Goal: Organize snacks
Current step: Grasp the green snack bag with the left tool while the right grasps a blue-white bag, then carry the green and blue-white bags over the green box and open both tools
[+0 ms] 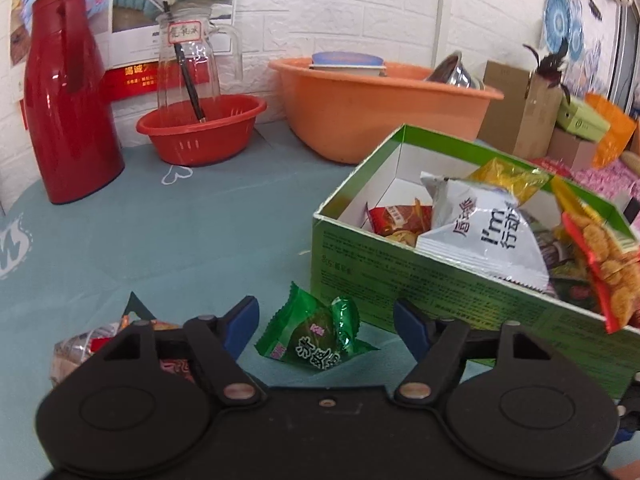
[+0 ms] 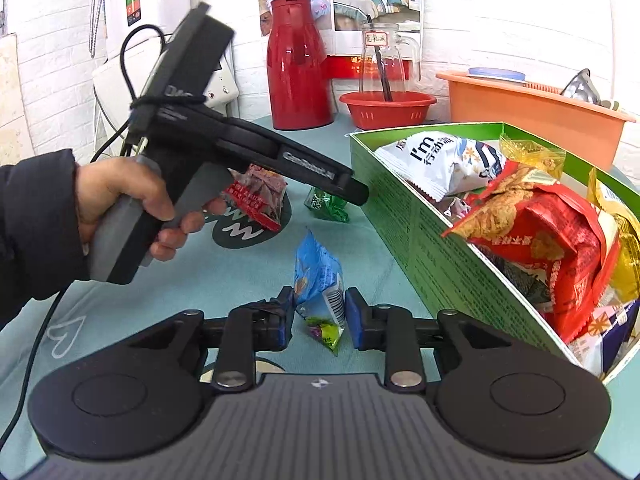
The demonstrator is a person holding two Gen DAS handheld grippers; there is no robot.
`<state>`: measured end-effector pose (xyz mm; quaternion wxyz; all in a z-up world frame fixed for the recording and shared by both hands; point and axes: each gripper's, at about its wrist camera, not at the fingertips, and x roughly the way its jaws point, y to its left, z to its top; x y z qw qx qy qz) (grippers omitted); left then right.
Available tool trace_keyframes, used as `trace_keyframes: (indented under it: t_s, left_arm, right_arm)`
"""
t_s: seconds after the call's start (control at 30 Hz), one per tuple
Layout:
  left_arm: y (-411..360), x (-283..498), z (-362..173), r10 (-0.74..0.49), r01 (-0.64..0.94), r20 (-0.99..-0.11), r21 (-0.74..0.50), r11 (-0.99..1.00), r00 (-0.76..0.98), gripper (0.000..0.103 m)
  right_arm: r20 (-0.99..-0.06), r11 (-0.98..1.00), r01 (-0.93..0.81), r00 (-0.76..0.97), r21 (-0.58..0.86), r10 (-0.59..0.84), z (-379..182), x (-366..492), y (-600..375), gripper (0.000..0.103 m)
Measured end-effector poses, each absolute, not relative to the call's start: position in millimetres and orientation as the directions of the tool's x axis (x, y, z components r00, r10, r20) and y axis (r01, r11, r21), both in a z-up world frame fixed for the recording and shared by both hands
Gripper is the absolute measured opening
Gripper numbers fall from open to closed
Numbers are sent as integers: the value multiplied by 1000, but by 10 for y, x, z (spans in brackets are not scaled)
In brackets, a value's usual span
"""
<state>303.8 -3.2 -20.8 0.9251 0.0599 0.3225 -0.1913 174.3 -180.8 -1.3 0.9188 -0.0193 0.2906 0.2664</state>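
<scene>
A green candy packet (image 1: pixel 316 336) lies on the teal tablecloth, right between the spread fingers of my left gripper (image 1: pixel 324 324), which is open and not touching it. A red-and-clear snack packet (image 1: pixel 88 344) sits partly under its left finger. The green cardboard box (image 1: pixel 400 268) to the right holds several snack bags, a white one (image 1: pixel 492 236) on top. In the right wrist view my right gripper (image 2: pixel 320 316) has its blue pads against both sides of a blue snack packet (image 2: pixel 318 276). A hand holds the left gripper (image 2: pixel 358 196) over the green candy (image 2: pixel 326 204).
A red thermos (image 1: pixel 68 100), a glass jug in a red colander (image 1: pixel 200 128) and an orange basin (image 1: pixel 380 108) line the back wall. Cardboard boxes (image 1: pixel 520 108) stand behind the green box. A cable (image 2: pixel 32 352) trails from the left gripper across the cloth.
</scene>
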Motion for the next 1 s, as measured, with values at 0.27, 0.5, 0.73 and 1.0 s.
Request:
trace_keyframes:
  t_s: [0.27,0.5,0.73,1.0]
  left_arm:
    - [-79,2942,-258,-201,371,-666,122,921,718,22]
    - [49,2623,20,-325,382,-620,-44,923,714,12]
    - [-18,2281,552,-490,430,-501,-239,871,713,15]
    - [-562,2128,858,-605,518,-401,-311,797,688,16]
  right_arm:
    - [-537,856,-498,689,138,487,4,1619,-1839,40]
    - [-506,855,-499,706,140,496,94,1417,-1925,39]
    - [-410,868,-473,769,153,491,354,1213,-2149,38]
    - [-301,930,-344,879,133,368,623,1209,-2647,38]
